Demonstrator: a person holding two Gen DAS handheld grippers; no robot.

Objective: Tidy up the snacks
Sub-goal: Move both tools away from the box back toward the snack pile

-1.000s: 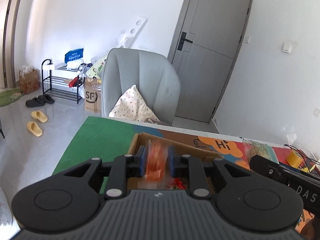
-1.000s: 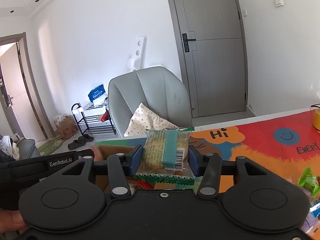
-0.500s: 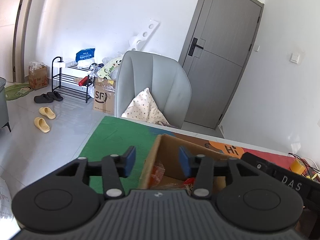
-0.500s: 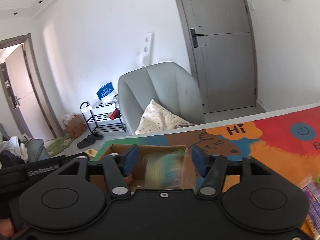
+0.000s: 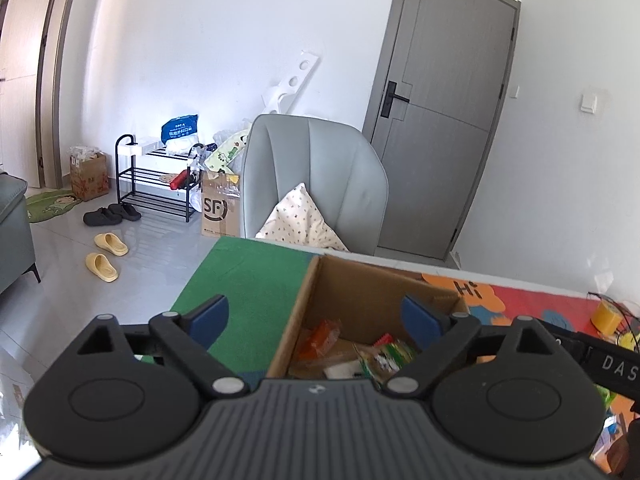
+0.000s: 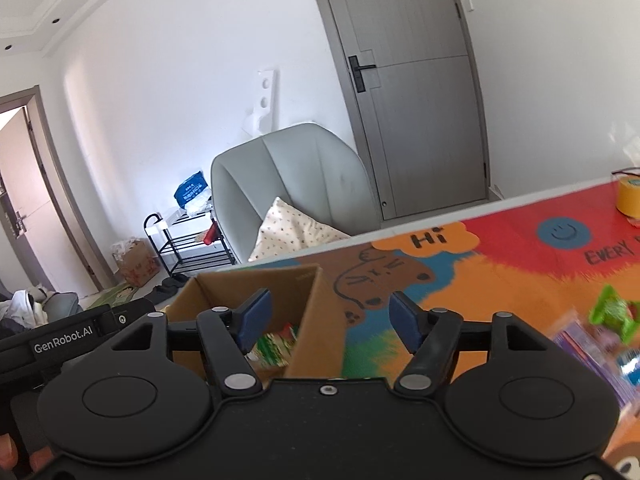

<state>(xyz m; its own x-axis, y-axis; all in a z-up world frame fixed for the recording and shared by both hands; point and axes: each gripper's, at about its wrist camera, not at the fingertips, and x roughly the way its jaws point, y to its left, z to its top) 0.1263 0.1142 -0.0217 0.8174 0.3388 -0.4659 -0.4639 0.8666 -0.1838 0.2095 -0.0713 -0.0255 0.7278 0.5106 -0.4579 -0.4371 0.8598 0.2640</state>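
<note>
An open cardboard box stands on the colourful table mat. Inside it lie an orange snack packet and a green-and-white packet. My left gripper hovers over the box's near left wall, its jaws opening wide with nothing between them. My right gripper hangs over the box's right wall, its jaws also opening and empty. More snacks, a green packet and a blurred purple one, lie on the mat to the right.
A grey armchair with a spotted cushion stands just beyond the table's far edge. A yellow tape roll sits at the far right of the mat. The other gripper's black body reaches in from the right of the left wrist view.
Both grippers have let go: the orange packet fell from the left jaws and the green packet from the right jaws into the box. Both pairs of jaws have spread wider.
</note>
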